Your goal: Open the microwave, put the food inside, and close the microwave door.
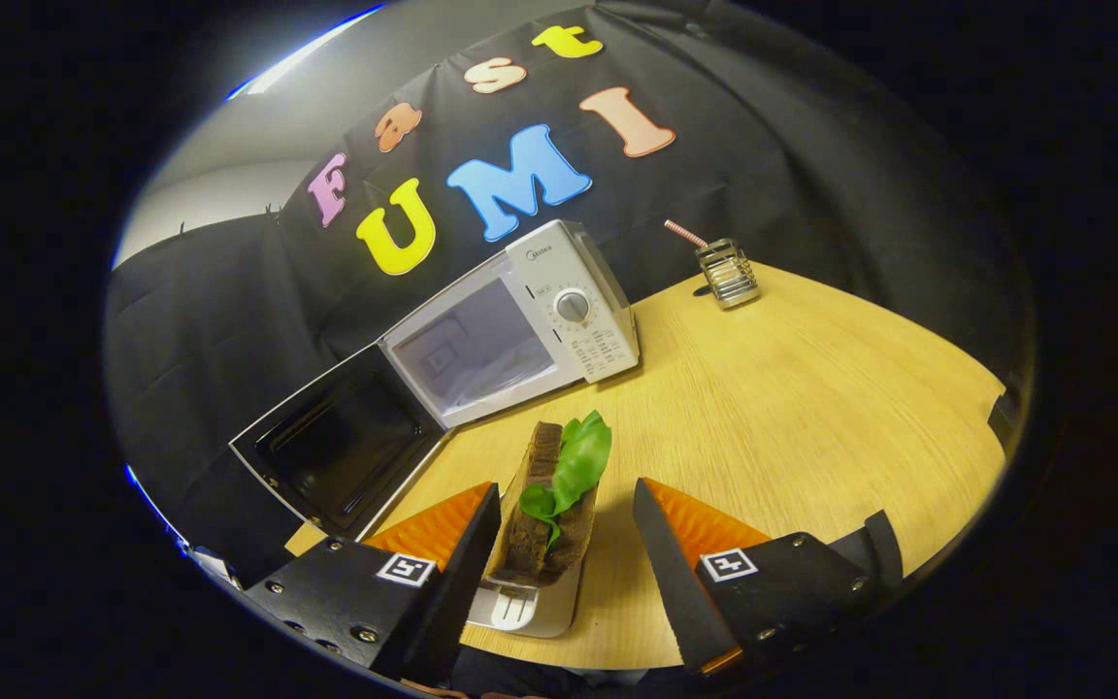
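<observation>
Your gripper (567, 544) is spread wide, its fingers on either side of the sandwich (551, 505) without pressing it. Sandwich with green lettuce stands upright in a white holder (530, 607) on the bench (811, 388). Beyond it sits the microwave (510, 325), door (336, 447) swung fully open. A small metal rack (726, 274) stands well apart at the bench's far edge.

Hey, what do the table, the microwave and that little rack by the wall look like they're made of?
Table: pale wood or wood-look laminate, matte, with fine straight grain lines. Microwave: light-coloured casing, painted metal or plastic, cannot tell which; its open door has a dark glossy inner face. Rack: shiny metal wire, going by its bright glints. The gripper is open around the sandwich.
</observation>
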### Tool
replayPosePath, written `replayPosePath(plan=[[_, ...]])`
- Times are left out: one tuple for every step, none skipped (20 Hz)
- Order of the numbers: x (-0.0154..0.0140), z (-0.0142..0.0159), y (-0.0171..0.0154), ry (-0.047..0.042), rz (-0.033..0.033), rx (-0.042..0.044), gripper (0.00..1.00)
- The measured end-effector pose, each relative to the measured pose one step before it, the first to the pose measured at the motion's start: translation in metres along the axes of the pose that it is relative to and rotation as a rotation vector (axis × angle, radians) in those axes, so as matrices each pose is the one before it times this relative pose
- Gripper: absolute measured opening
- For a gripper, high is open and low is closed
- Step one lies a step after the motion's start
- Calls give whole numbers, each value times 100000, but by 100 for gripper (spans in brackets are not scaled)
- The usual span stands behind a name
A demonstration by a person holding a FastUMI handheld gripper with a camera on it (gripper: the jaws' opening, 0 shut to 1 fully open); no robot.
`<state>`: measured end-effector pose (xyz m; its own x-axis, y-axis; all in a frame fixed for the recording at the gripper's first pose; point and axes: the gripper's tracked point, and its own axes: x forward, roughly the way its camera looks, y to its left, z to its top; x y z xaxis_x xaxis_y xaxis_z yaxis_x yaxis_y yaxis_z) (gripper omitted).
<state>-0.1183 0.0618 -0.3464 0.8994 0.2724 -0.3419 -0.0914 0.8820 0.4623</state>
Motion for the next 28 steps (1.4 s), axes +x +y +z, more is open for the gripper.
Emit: replayPosePath(plan=[[99,-429,93,1107,698,378,84],[370,-142,183,603,1256,606,84],[6,-198,308,532,1641,1509,80],[-336,221,455,641,2080,2467,72],[468,-143,-63,654,444,695,53],[-145,215,224,-211,2318,1825,48],[351,-51,-20,582,290,1685,34],[192,113,118,-149,698,923,25],[20,-125,122,49,132,-756,25],[103,174,-56,-919,-599,108,25],[12,688,-76,-1431,-1025,551,20],[59,123,-163,443,-744,-1136,15],[-107,255,174,-1035,101,703,15],[-20,219,339,-51,668,279,15],[-42,222,434,-95,1303,651,15],[44,272,438,-121,738,79,15],[44,161,242,-766,167,-317,15],[12,468,324,-670,742,61,15],[39,310,504,-528,1058,153,15],[110,640,643,-1151,1824,195,15],[296,597,577,-992,1029,189,15],[289,675,525,-1438,514,-1224,15],[444,571,512,-1538,481,-1867,15],[500,661,694,-1427,943,-1516,15],[554,580,800,-1085,1473,-776,15],[687,629,965,-763,2011,-374,15],[764,519,961,-1004,2062,-150,15],[823,679,957,-1301,1860,-538,15]])
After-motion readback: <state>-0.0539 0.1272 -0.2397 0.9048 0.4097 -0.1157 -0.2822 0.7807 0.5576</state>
